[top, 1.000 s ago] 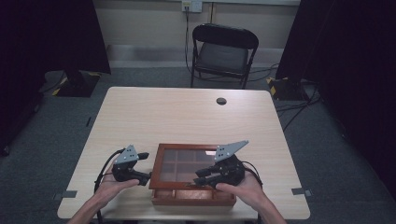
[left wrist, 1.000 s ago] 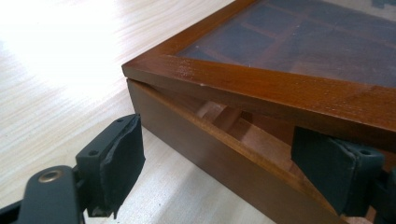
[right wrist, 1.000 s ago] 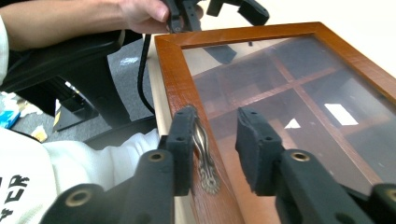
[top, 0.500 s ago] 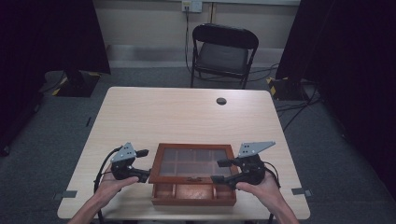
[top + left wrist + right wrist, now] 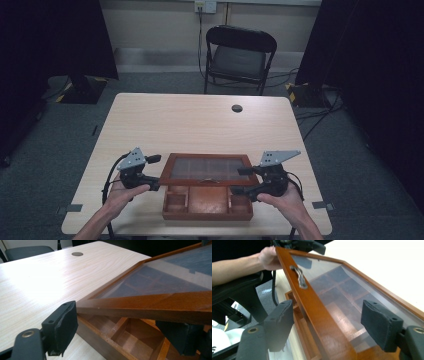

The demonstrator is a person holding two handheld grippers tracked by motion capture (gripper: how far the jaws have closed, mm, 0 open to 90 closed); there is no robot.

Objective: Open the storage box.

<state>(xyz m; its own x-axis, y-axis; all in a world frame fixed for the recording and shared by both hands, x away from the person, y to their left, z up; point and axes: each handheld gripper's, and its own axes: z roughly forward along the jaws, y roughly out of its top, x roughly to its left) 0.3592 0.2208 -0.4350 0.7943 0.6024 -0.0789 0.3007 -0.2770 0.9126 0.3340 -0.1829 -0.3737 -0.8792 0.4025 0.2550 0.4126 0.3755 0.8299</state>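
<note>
A brown wooden box (image 5: 207, 207) with several compartments sits at the table's near edge. Its glass-paned lid (image 5: 207, 169) is tilted up at the front, hinged at the far side, and a metal handle (image 5: 299, 277) sits on its front rail. My left gripper (image 5: 152, 172) is open at the lid's left front corner. One pad (image 5: 62, 327) touches the corner and the other pad (image 5: 185, 337) sits under the rail (image 5: 150, 306). My right gripper (image 5: 330, 325) is open and straddles the lid's right front corner (image 5: 247, 175), with one jaw on each side of the rail.
The light wooden table (image 5: 200, 125) stretches away beyond the box, with a round cable hole (image 5: 237, 108) near its far edge. A black folding chair (image 5: 239, 55) stands behind the table. The person's hands (image 5: 280, 200) hold both grippers near the front edge.
My right gripper has moved from over the lid's middle out to its right front corner. The lid's front edge has come up, uncovering the front compartments. The left gripper has barely shifted.
</note>
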